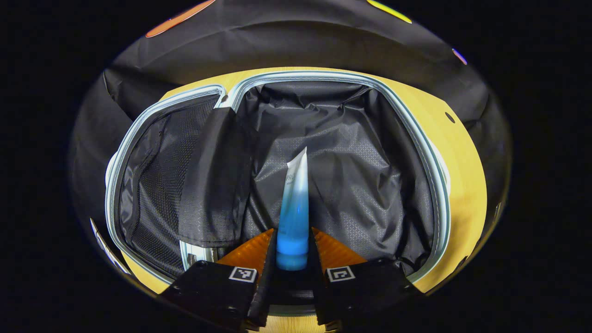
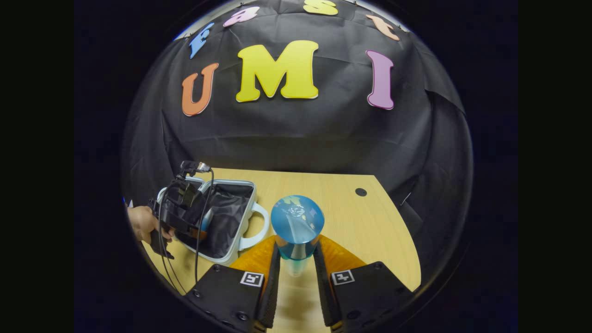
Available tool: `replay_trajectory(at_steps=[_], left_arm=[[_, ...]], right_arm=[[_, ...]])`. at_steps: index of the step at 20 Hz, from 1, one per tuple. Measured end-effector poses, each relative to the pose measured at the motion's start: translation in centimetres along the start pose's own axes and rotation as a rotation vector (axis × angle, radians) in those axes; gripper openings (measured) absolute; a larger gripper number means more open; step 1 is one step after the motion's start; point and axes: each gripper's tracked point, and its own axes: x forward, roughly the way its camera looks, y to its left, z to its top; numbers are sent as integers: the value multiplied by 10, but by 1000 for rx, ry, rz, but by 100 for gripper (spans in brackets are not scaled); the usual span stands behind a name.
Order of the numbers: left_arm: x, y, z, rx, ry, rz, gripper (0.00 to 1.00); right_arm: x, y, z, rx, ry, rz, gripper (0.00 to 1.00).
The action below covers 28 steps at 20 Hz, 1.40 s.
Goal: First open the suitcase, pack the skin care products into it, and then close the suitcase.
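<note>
In the left gripper view the open suitcase lies below me, pale blue rim, black lining, a mesh pocket in its lid at left. My left gripper is shut on a blue-and-white tube, held over the main compartment with its crimped end pointing away. In the right gripper view my right gripper is shut on a blue bottle, seen end-on above the wooden table. The suitcase with its handle lies to the left, the left gripper and a hand over it.
The table's right edge curves toward the black cloth wall. A small dark hole marks the tabletop behind the bottle. Cables hang from the left gripper over the suitcase's near edge.
</note>
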Motion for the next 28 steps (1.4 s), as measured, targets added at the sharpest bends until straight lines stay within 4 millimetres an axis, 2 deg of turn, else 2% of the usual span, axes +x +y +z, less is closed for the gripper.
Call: replay_trajectory(at_steps=[3,4,5,6,7,9,10,11,12,14,17,19,20,22,25,28], left_arm=[[-2,-2,0,-3,-2,-8,47],[-4,-2,-1,1,1,-3,59],[-8,-2,-1,-2,-5,1,59],[-13,-5,2,-9,-26,-8,65],[-20,-4,6,-12,-61,-12,79],[-45,0,20,-3,-166,-16,81],[-61,2,29,0,-246,-18,89],[-79,6,38,7,-335,-25,83],[-99,11,45,13,-419,-40,86],[-135,21,50,11,-567,-66,100],[-177,42,31,-16,-685,-84,98],[-195,59,14,-35,-713,-86,98],[-198,69,6,-37,-719,-82,98],[-196,99,-10,-31,-733,-20,98],[-181,136,-44,-75,-686,53,98],[-177,161,-70,-150,-651,73,98]], right_arm=[[6,13,4,-9,5,12,36],[7,18,6,-16,9,18,36],[9,25,9,-23,10,29,36],[10,33,13,-31,7,44,36],[12,42,17,-39,3,62,36],[16,65,23,-53,3,107,36],[18,81,25,-55,10,133,36],[22,94,23,-52,23,156,36],[27,112,21,-48,38,185,34],[39,141,13,-48,73,219,36],[61,177,-12,-29,142,241,36],[73,194,-32,-33,199,234,34],[79,202,-41,-47,222,237,36],[85,221,-59,-50,259,268,34],[103,223,-74,-71,302,231,36],[116,223,-95,-63,407,194,36]])
